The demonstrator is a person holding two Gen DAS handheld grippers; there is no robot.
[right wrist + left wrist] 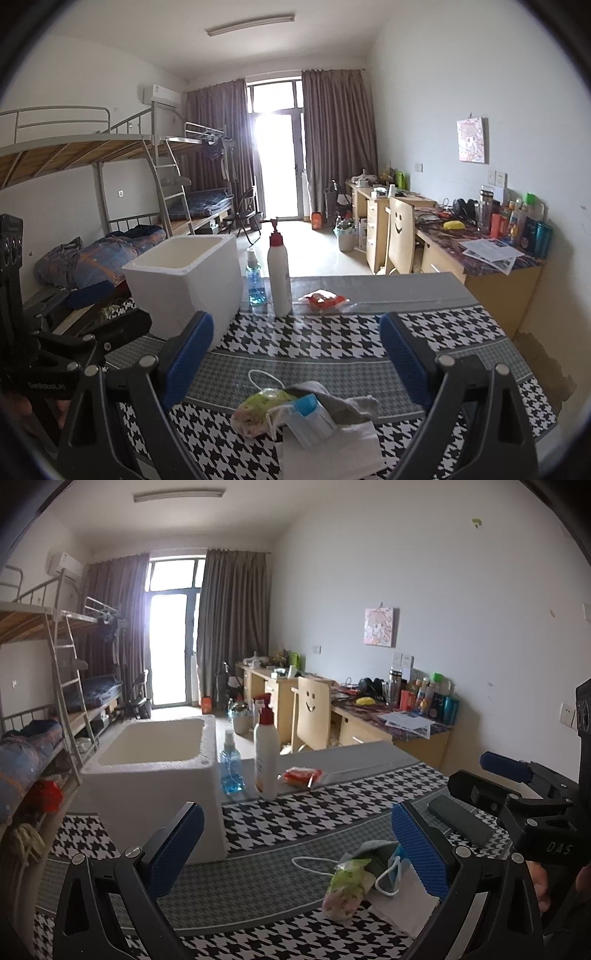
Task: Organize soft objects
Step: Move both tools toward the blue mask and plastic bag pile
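Dormitory walls in pale grey close a long room lit from a glazed balcony door [275, 155] between brown curtains [338, 147]. Metal bunk beds [110, 147] line one side; wooden study furniture with a smiley-backed chair [400, 236] and cluttered bottles lines the other. Nearest the cameras, the desk [332, 343] wears a black-and-white houndstooth cloth with grey bands.

On it stands a white foam box [184, 284], open at the top, and just beside it a small blue spray bottle [255, 280], a tall white pump bottle [279, 273] and a red snack packet [323, 299]. A dark phone [460, 821] lies flat toward the right.

At the near edge sits the heap of soft things: a green-and-pink floral pouch [258, 413], a blue face mask [314, 421] with white ear loops, a grey sock [343, 402] and a folded white cloth [332, 450], all touching or overlapping.

Left claw [295, 853] is released, spread wide above the cloth, holding nothing. Right claw [295, 354] is likewise released and bare, poised over the heap.
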